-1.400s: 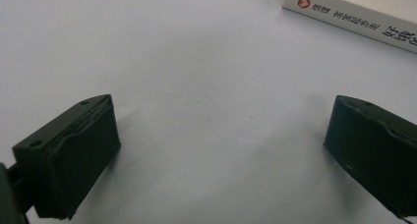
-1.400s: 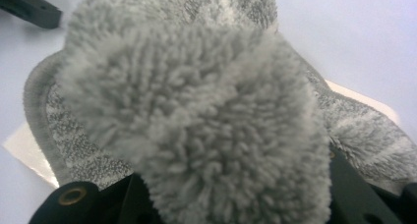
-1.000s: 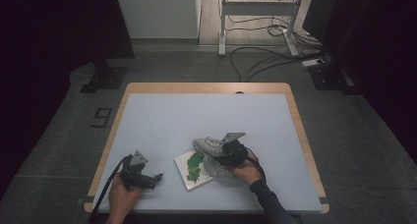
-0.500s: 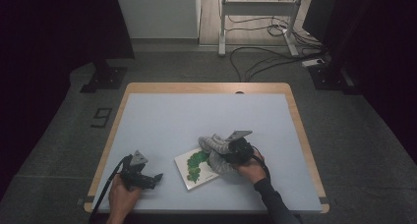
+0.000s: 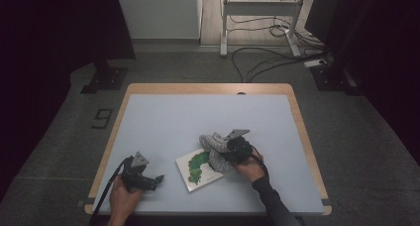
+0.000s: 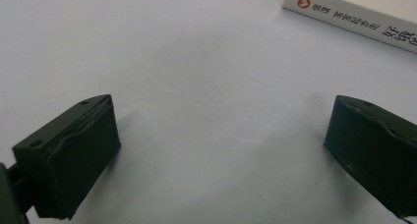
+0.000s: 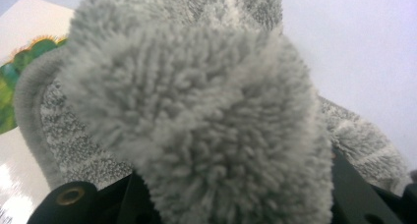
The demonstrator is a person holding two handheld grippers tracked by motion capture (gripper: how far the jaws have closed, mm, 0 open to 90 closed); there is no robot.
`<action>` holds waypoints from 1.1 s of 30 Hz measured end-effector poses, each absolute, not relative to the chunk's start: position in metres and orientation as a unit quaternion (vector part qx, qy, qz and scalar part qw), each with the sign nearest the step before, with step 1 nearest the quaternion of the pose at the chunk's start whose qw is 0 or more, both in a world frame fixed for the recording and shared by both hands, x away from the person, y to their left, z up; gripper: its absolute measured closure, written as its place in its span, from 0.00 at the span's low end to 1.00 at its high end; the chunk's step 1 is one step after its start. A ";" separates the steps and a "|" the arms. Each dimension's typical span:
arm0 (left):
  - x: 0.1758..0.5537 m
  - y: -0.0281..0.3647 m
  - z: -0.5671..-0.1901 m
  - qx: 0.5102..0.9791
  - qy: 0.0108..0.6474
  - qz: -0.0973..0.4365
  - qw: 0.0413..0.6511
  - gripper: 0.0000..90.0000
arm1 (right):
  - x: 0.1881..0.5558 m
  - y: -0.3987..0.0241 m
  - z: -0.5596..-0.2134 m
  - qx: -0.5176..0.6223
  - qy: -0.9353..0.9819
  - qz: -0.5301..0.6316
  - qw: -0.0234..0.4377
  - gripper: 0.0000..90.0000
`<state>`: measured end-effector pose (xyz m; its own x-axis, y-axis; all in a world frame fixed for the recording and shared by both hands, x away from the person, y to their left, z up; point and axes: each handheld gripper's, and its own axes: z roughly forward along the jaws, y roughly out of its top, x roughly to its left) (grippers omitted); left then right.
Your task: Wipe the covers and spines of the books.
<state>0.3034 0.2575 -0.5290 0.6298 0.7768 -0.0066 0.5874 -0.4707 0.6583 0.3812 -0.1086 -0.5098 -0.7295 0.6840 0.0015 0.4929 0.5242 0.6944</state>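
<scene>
Both tongs sit near the front edge of the pale blue table (image 5: 163, 122). On the right, the black right gripper (image 5: 229, 150) is squeezed tight on a fluffy grey knitted sock (image 5: 214, 145). Its jaws pinch the thick, fuzzy middle of the sock (image 7: 196, 116), and the soft wool bulges out between and above them. From this gripper the sock stretches away to the left in the high view, so its long side runs across the table, a bit tilted toward the far edge. One end of it hangs down and lies on a white picture book with a green caterpillar (image 5: 197, 168). That book lies flat, just left of and below the right gripper, with the sock touching its top corner.

On the left, the black left gripper (image 5: 148, 179) rests low over the table with its jaws wide apart. Bare table lies between them. The book's white edge with red and dark print (image 6: 354, 17) lies a little way ahead of it, to its right.
</scene>
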 end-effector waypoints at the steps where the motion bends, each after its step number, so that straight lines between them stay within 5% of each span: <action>1: 0.303 0.257 -0.529 0.844 0.404 0.148 0.319 0.00 | 0.382 -0.107 -0.509 0.341 0.863 0.347 0.139 0.68; 33: 0.303 0.257 -0.529 0.844 0.404 0.148 0.319 0.00 | 0.380 -0.056 -0.507 0.292 0.880 0.355 0.120 0.67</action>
<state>0.3033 0.2574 -0.5290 0.6290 0.7773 -0.0072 0.5880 -0.4698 0.6584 0.3800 -0.0558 -0.5069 -0.8003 0.5995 -0.0040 0.4293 0.5777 0.6942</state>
